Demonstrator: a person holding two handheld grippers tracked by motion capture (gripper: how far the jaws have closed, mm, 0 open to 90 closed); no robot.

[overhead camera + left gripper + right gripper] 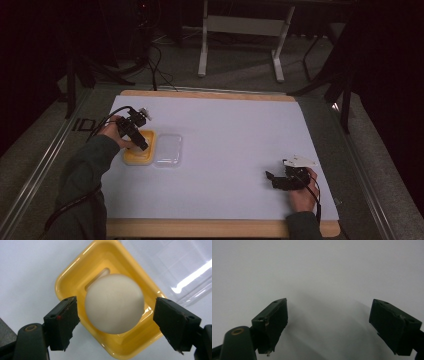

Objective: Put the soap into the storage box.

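Your left gripper (115,312) is over the yellow tray (70,272), jaws wide open either side of the white egg (114,303), gaps on both sides, nothing gripped. The egg sits in the tray's middle recess, and the tray is on the white table (240,130) just beside a clear lid (168,149). Risks, as I read it: the egg is smooth and round, so an off-centre close could squirt it out of the recess or up out of the jaws. Too much squeeze could crack it. The tray looks light, so a jaw catching its wall could drag it into the lid. Your right gripper (328,325) is also wide open and empty, parked near the table's right front, well apart. The left gripper view gives you jaw-to-egg clearance; in the high view your gripper covers the egg. The high view gives you the layout of tray, lid and both hands.
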